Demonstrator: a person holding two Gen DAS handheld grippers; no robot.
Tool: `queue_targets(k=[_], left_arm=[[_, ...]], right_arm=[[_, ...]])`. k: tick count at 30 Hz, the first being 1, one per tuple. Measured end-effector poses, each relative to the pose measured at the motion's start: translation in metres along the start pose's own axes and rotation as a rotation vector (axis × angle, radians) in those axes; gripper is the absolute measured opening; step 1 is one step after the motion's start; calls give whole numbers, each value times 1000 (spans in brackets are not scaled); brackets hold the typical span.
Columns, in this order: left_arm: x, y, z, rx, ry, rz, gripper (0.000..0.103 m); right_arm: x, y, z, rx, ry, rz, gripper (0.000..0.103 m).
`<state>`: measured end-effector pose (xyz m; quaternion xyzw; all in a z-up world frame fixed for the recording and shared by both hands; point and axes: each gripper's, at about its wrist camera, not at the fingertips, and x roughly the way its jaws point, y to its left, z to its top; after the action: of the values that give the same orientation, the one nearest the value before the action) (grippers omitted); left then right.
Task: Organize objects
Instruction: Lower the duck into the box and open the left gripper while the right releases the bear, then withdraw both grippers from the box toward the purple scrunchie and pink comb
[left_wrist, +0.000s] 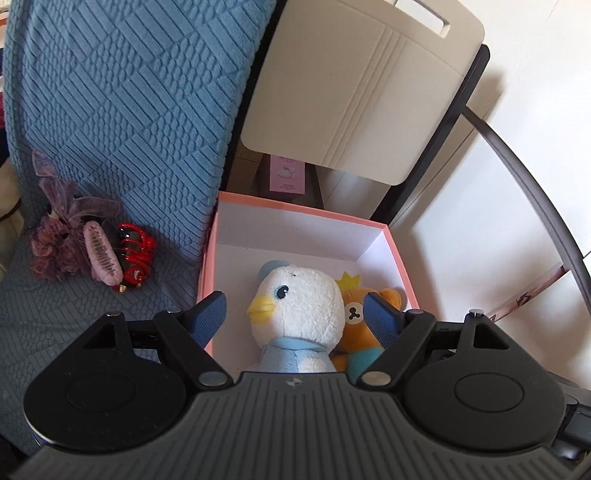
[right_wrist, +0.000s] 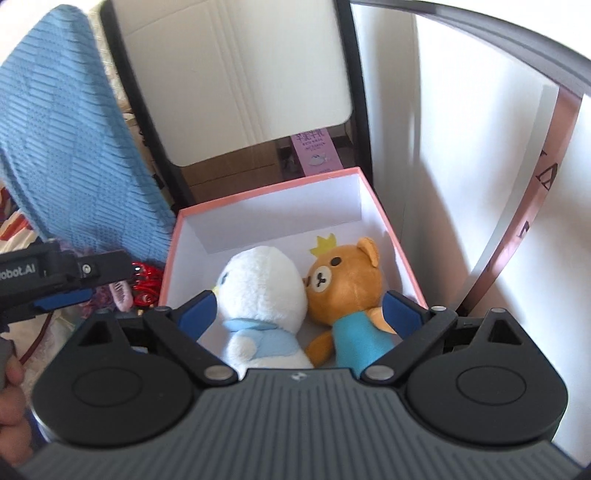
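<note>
Duck plush (right_wrist: 258, 291) lies left of bear plush (right_wrist: 347, 291) inside box (right_wrist: 266, 192).

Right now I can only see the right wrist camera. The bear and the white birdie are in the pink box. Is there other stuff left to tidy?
Observer: Yes. On the blue sofa cover, left of the pink box, lies a small pile of hair things.
Operator: What's in the pile?
Observer: A red claw clip, a pink fuzzy clip and a purple scrunchie.
Operator: Is the other gripper holding one?
Observer: No. The left gripper has its fingers spread, with nothing between them but a view of the white bird plush below.
</note>
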<state>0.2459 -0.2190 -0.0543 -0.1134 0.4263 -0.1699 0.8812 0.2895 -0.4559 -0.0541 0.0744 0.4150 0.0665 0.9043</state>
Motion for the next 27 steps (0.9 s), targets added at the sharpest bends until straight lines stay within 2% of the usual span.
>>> queue_targets(k=[8,14,27], left_arm=[[-35,18,-3,-21,-49,6,85],[-60,34,-7,-17,-84,-18,85],[-93,83,-35,-12,-116,-9,85]], right_arm=[[-20,25,-9,-34,-27,15,98],[-36,40,-18,-49,-42,25,98],[-52,93,-43,-110,-69,45,98]])
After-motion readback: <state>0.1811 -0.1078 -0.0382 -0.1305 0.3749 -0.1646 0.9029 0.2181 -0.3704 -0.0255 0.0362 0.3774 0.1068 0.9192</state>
